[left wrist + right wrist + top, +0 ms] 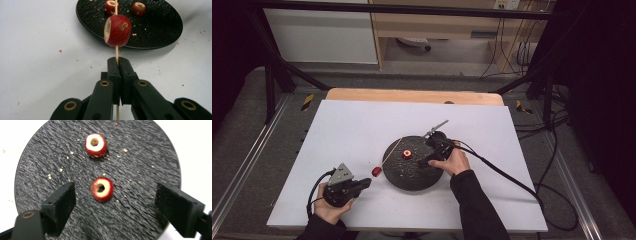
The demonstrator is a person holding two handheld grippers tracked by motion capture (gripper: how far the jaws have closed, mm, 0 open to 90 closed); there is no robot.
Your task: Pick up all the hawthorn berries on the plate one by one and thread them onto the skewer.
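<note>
High view first: my left hand-held gripper (364, 184) is shut tight on a thin stick (116, 53), and one red fruit (117, 30) is already on it, just off the plate's (412, 180) left edge. Two more fruits (101, 189) lie on the plate, so I think the job is about one third done. My right hand-held gripper (113, 207) hangs open over the near one, not touching it. The white bench (352, 125) has lots of free room all around.
</note>
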